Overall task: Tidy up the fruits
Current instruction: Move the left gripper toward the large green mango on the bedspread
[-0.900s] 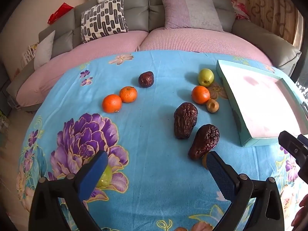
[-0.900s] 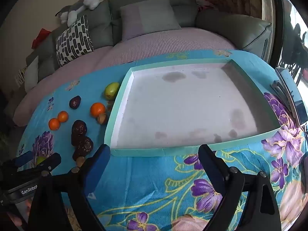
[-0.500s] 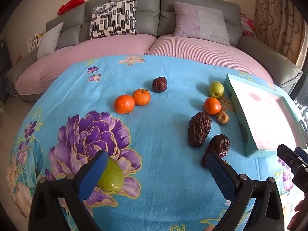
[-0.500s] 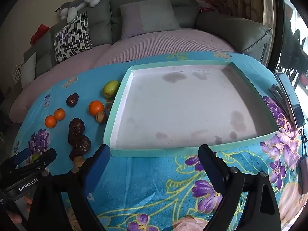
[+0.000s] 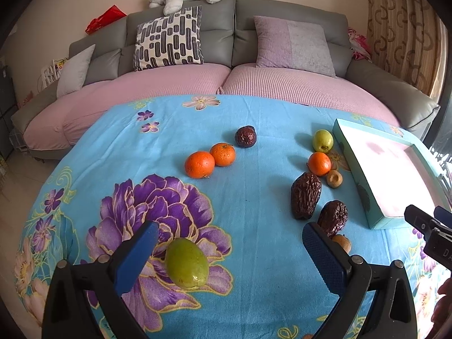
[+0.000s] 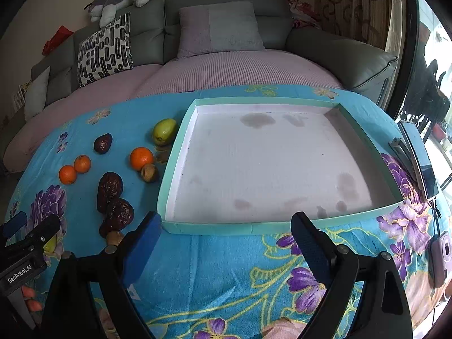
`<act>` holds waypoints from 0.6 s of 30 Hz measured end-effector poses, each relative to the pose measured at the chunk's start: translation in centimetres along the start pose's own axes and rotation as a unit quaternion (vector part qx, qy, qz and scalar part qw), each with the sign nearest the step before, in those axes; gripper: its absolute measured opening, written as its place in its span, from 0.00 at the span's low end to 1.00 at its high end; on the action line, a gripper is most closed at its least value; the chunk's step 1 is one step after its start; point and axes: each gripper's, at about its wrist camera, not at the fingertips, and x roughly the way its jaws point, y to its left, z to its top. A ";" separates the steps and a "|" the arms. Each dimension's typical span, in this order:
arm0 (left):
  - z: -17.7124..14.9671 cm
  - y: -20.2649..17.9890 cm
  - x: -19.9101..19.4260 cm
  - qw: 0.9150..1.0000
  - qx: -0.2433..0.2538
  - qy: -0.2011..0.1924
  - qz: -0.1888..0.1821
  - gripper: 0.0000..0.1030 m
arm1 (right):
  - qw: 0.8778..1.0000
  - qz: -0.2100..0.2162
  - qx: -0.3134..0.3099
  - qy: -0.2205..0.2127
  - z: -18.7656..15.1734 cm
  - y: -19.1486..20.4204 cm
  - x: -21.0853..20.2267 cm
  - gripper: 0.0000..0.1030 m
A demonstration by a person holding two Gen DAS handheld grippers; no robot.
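Note:
My left gripper is open above a green fruit that lies on the blue flowered cloth, close to the left finger. Further off lie two oranges, a dark round fruit, a third orange, a yellow-green fruit, two wrinkled dark dates and two small brown fruits. The teal tray stands at the right. My right gripper is open and empty before the tray's near rim; the tray holds nothing.
A grey sofa with pink covers curves behind the table. A phone-like device and a small purple gadget lie at the table's right edge. The left gripper shows in the right wrist view.
My left gripper has drawn back and swung left, so the green fruit now lies between its fingers instead of behind the left one. The right gripper has shifted slightly.

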 end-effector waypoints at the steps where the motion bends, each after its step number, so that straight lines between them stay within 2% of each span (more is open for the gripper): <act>1: 0.0 0.1 0.1 1.000 -0.001 0.001 -0.001 1.00 | 1.000 -0.002 -0.001 -0.001 0.0 0.0 0.0 0.90; 7: -0.1 0.4 0.5 1.000 0.004 0.014 0.002 1.00 | 1.000 -0.012 -0.011 -0.003 -0.1 0.6 0.1 0.90; 18: -0.2 0.0 1.0 0.999 0.021 0.032 0.000 1.00 | 1.000 -0.002 -0.006 -0.001 -0.3 0.6 0.3 0.90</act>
